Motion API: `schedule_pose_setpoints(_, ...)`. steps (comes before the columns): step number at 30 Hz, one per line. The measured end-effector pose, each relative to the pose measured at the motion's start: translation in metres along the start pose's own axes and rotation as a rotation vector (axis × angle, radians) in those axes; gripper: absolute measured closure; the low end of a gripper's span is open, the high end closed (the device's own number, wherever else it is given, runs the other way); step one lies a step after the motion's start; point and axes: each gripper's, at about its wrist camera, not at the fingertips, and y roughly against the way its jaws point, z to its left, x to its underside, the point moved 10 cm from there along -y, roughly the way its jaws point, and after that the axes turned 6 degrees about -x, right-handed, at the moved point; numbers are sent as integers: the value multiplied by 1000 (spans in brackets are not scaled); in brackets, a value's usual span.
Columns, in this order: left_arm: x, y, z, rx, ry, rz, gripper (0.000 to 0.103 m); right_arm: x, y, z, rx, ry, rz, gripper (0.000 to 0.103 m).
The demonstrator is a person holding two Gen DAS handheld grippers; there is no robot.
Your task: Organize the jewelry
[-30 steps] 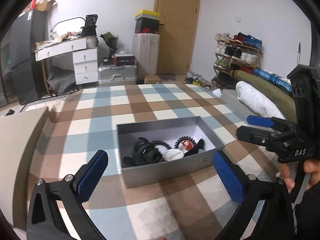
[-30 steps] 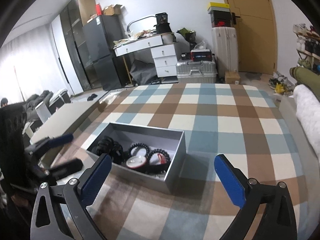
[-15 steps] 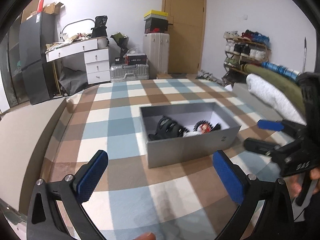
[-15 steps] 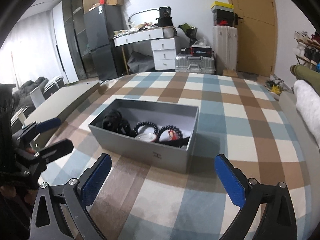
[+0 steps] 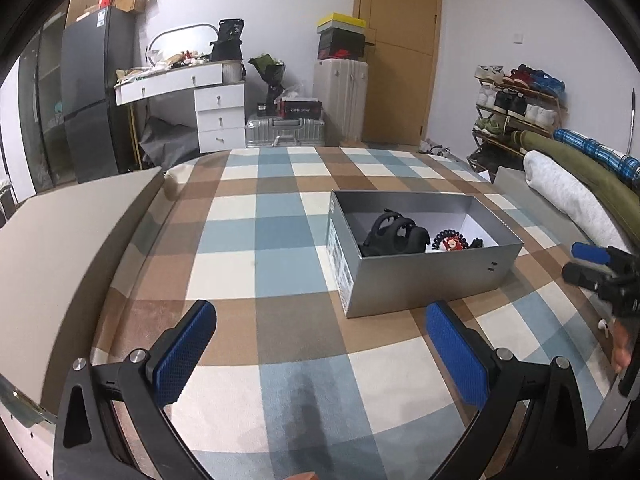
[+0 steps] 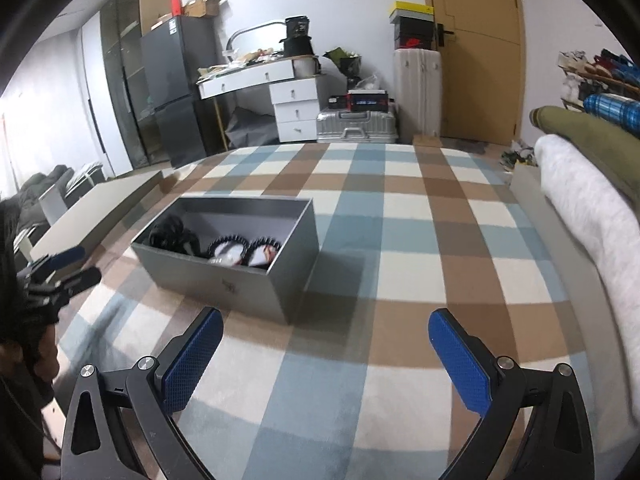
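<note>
Grey box (image 5: pixel 424 276) of jewelry (image 5: pixel 450 242) sat right of centre on checked rug (image 5: pixel 256 240), left gripper (image 5: pixel 320 354) spread wide, empty, right gripper (image 6: pixel 326 354) likewise spread, empty, lower frame.

The box (image 5: pixel 424 280) looks like matt grey card with a white paper lining. It sits on a soft, woven checked blanket (image 5: pixel 280 248). The left gripper (image 5: pixel 320 354) has matt black plastic arms with bright metal screws, and its pads (image 5: pixel 182 354) are blue, finely textured rubber. The suitcase (image 5: pixel 286 131) is ribbed, shiny metal. The door (image 5: pixel 394 52) is smooth wood, and the fridge (image 5: pixel 94 96) is glossy dark.
</note>
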Motion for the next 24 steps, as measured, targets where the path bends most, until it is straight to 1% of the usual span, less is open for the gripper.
schedule_pose_setpoints(2, 1, 0, -3, -1, -10, -1, 1, 1, 2, 9, -7, 24, -23, 0)
schedule_pose_setpoints(5, 2, 1, -9, 6, -25, -6, 1, -3, 6, 21, -42, 44, -73, 0)
schedule_pose_setpoints(10, 2, 2, -13, 14, -34, -12, 1, -9, 6, 27, -73, 30, -106, 0)
schedule_pose_setpoints(15, 2, 2, -12, 22, -30, -12, 1, -14, 5, 31, -86, 22, -125, 0)
schedule_pose_setpoints(24, 0, 4, -16, 34, -29, -20, 1, -15, 5, 31, -103, 23, -133, 0)
